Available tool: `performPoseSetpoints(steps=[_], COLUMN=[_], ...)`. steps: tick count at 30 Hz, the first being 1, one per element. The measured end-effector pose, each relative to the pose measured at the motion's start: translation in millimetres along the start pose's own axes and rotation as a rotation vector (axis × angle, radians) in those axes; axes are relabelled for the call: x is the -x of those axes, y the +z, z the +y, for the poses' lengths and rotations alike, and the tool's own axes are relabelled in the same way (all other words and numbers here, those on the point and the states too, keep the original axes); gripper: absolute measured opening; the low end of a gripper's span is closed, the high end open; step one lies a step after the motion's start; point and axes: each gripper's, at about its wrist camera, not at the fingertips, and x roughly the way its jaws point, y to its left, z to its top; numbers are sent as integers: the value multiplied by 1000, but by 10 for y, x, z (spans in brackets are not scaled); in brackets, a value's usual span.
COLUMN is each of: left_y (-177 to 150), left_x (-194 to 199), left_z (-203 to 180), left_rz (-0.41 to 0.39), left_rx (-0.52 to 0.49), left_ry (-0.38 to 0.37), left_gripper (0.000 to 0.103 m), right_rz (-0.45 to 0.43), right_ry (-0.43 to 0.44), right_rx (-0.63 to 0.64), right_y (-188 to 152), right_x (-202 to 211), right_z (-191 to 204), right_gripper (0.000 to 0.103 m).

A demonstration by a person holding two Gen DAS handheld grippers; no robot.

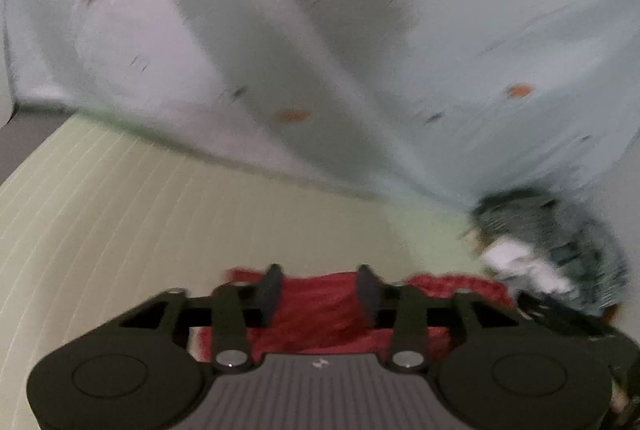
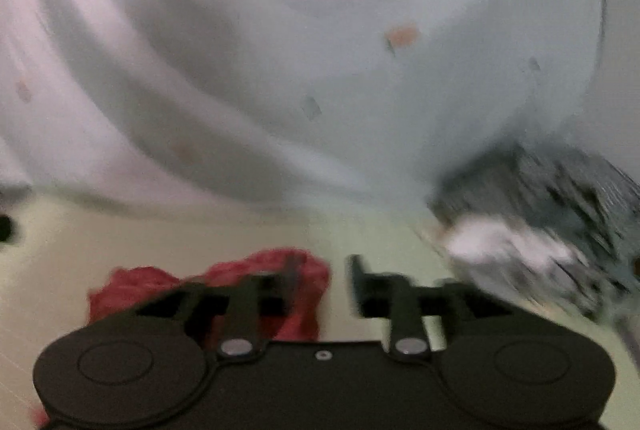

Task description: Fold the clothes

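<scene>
The folding is looking barely begun. The red cloth (image 1: 320,310) is lying crumpled on the pale striped surface (image 1: 120,230), bunched into lumps and showing no flat panel or clean fold line in either view.

The left tool (image 1: 319,282) is standing with its fingers set fairly wide, and red fabric is showing between and beneath them. Whether the fingers are already pinching it or only sitting over it, I cannot tell; nothing is being lifted as far as the picture shows.

The right tool (image 2: 322,272) is also spread wide and is holding nothing. The red cloth (image 2: 256,282) is lying under and behind its left finger, while its right finger is standing over bare surface (image 2: 380,238).

Off to the right, a dark patterned heap with something white on it (image 1: 552,242) is lying crumpled too; it is badly blurred, so I cannot say what garments these are, but it is likely more laundry waiting. It is sitting near the red cloth in the left view, perhaps touching at its edge.

A pale sheet with small orange marks (image 1: 280,30) is hanging or draping behind everything and is filling the upper part of both views.

So, by my judgement, nothing is yet folded: the red piece is needing to be gripped, spread flat and folded, and the heap is waiting after it.
</scene>
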Motion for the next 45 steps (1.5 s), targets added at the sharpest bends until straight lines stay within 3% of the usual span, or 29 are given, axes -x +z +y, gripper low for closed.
performPoseSetpoints(steps=[2,4,5,6,11,16,23,26,27,29,31,33,35,38,40,41,42,44,45], left_y=[-66,-91,-96,-107,-54,-151,-327,-367,-366,-344,-294,-231,-118,206,439,525,586,605,576], left_x=[-184,-397,-509,-600,-1017,-1498,-1961,-2023,-2041,-2072,-2103,-2140,-2216,-2196,-2115,-2068,-2023,-1950,-1909], left_z=[170,366,473,579,776,808,743,709,688,671,686,712,731,819,883,893,883,837,821], left_rz=[39,94,125,153,227,340,449,440,442,438,428,415,380,276,187,152,122,91,94], left_rx=[-2,32,58,85,61,30,-29,-62,-88,-117,-123,-126,-136,-101,-34,-15,-15,-36,-45], left_ry=[59,107,124,126,154,146,141,174,167,164,167,169,204,258,261,261,273,296,301], left_gripper=[58,59,59,59,62,64,62,37,15,8,0,0,0,0,1,4,9,19,31], right_rz=[65,123,142,160,214,301,482,520,525,537,539,533,481,371,286,242,199,128,103], right_ry=[-55,-71,-71,-71,-36,-1,-13,-15,-2,25,79,110,97,48,33,25,18,-35,-54], right_rx=[1,-13,-33,-54,-74,-113,-130,-92,-92,-90,-108,-105,-59,8,-8,-17,-26,-2,13], right_y=[-137,-225,-259,-291,-290,-368,-704,-771,-774,-782,-734,-641,-486,-202,17,127,237,317,305], right_x=[-138,-237,-319,-403,-837,-1366,-1912,-1987,-1997,-2017,-2071,-2164,-2253,-2365,-2324,-2301,-2278,-2154,-2076], right_z=[-59,-109,-146,-184,-135,-81,-167,-181,-189,-206,-227,-207,-164,-129,-136,-140,-145,-83,-54], right_gripper=[51,69,83,90,98,96,75,66,62,56,41,9,2,2,5,22,48,73,77])
